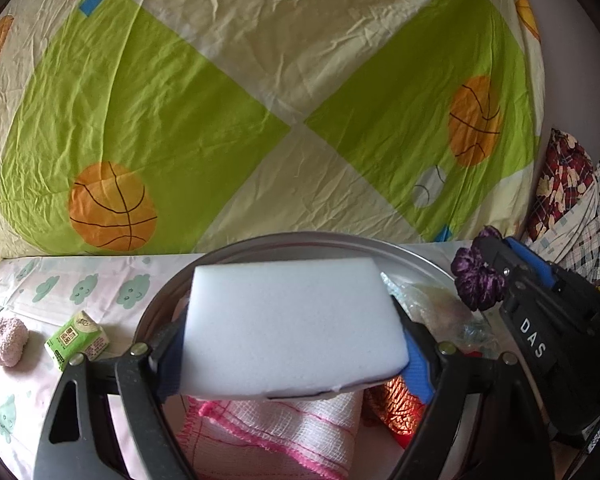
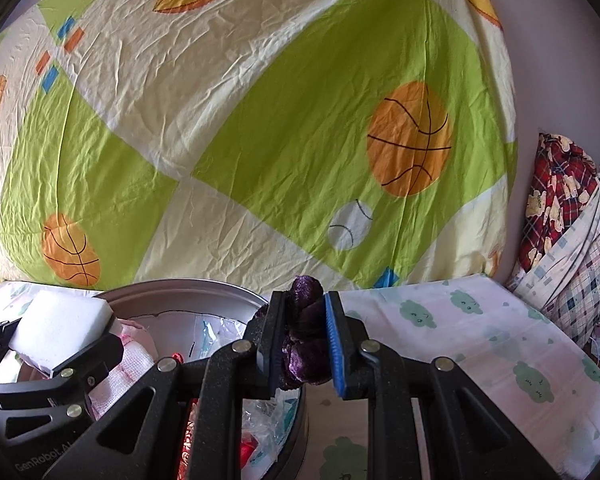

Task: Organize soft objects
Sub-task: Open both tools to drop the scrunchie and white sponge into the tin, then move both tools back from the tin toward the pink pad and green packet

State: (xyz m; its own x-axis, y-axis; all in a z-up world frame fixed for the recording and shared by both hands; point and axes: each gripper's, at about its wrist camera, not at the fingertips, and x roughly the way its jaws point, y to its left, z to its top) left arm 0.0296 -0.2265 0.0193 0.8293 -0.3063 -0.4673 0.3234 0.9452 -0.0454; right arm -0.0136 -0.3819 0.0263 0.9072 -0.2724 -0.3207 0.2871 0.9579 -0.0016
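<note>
On the far left of the desk (image 1: pixel 100 296), which is covered by a pale cloth printed with small green clouds, a pink fuzzy ball (image 1: pixel 8 342) and a green tissue pack (image 1: pixel 77 340) lie just beside each other, apart from everything else; they look like soft things not yet gathered. Next comes the round metal basin (image 1: pixel 236 246), which already holds a white-and-pink woven cloth (image 1: pixel 276 432), crinkled clear plastic (image 1: pixel 440 300) and something red and orange (image 1: pixel 396 404), so it seems to be the collecting place. The left gripper (image 1: pixel 292 340) hangs over the basin with its jaws wide apart yet clamped on the two ends of a white sponge block (image 1: pixel 292 328); the broad grip suits the block's length and keeps it level above the cloth, probably ready to be set down inside. Further right, the right gripper (image 2: pixel 300 340) has its jaws drawn close together on a dark purple velvet scrunchie (image 2: pixel 306 336), squeezed between the blue pads at the basin's right rim, likely headed for the same place. Behind the desk hangs a wrinkled sheet (image 1: pixel 260 80) in green and cream with orange basketballs, and at the far right plaid and checked fabrics (image 2: pixel 572 240) are heaped against a plain wall (image 2: pixel 560 60).
</note>
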